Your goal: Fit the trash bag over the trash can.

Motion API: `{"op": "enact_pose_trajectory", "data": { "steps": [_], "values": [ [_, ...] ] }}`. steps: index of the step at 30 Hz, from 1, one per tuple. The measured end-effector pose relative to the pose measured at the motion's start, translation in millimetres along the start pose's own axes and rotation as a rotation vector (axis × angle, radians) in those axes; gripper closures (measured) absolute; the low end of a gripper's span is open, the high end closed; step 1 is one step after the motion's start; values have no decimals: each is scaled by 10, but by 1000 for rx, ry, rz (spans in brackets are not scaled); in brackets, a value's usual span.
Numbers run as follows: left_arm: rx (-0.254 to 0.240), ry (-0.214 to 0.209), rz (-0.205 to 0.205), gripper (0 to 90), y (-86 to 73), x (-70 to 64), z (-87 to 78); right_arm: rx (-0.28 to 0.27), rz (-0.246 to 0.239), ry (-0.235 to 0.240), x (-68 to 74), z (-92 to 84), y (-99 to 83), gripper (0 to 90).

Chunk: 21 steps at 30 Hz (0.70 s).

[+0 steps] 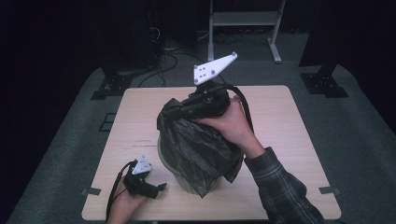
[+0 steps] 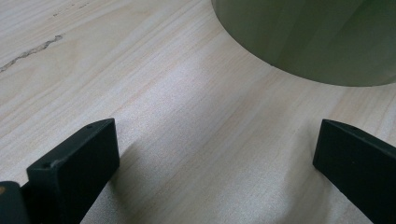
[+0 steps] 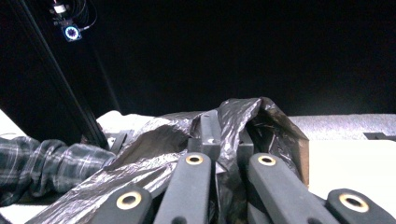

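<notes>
Table (image 1: 140, 121) is carrying the green bin (image 1: 187, 179), which is standing a little toward your side of the middle. Black bag (image 1: 196, 144) is draping over the bin's rim and down its front, with its upper edge bunched above the bin. Your right gripper (image 1: 175, 112) is hovering above the bin, jaws pressed together and pinching that bunched plastic. Your left gripper (image 1: 161, 188) is resting on the table just left of the bin's base, jaws spread with nothing between them. Since nothing is steadying the bin, pulling the bag sideways is likely to tip or drag it. Thin film pinched in one spot could also be tearing or slipping free.
</notes>
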<state>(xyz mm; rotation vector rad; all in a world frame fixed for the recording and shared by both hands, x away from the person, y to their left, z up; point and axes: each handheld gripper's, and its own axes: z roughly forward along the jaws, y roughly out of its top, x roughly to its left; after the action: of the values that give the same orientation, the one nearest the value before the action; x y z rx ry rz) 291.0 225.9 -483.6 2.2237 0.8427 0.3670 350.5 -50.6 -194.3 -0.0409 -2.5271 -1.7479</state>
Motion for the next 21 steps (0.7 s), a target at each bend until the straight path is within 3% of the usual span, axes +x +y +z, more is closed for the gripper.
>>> {"op": "enact_pose_trajectory", "data": {
  "steps": [11, 21],
  "values": [
    [-3, -2, 2, 0, -1, -3, 2, -33, -17, 43, -93, 218, 331, 887],
    [0, -5, 7, 0, -1, 0, -1, -43, 6, 43, -142, 205, 274, 886]
  ]
}}
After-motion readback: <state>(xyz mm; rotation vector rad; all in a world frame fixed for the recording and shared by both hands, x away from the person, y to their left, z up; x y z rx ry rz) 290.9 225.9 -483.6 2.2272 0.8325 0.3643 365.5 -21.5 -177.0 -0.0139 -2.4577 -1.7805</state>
